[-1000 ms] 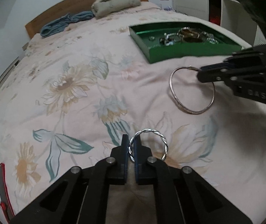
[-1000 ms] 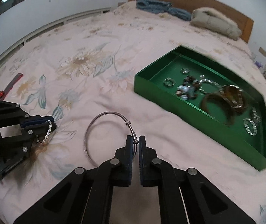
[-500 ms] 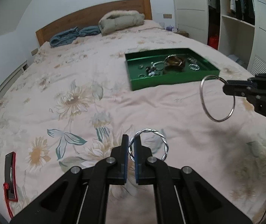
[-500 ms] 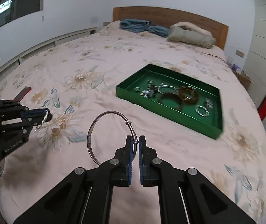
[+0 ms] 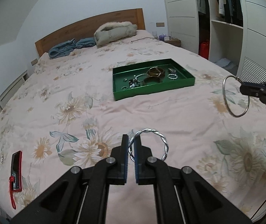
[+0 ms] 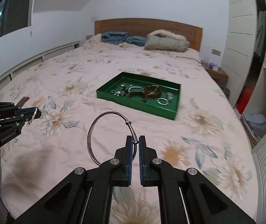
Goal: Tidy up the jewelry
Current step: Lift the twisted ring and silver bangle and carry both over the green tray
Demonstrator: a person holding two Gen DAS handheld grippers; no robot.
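A: Left matte-black two-finger gripper [image 5: 131,150]: flat angular link arms, triangular cut-outs, four round silver pivot screws, ribbed blue pads on the inner finger faces.

B: Right matte-black two-finger gripper [image 6: 136,145] is the same build. Same silver screws, same blue pads.

A: Markings?

B: In the right wrist view, the left unit's side plate reads "GenRobot.AI" in white. Small screw heads along its side.
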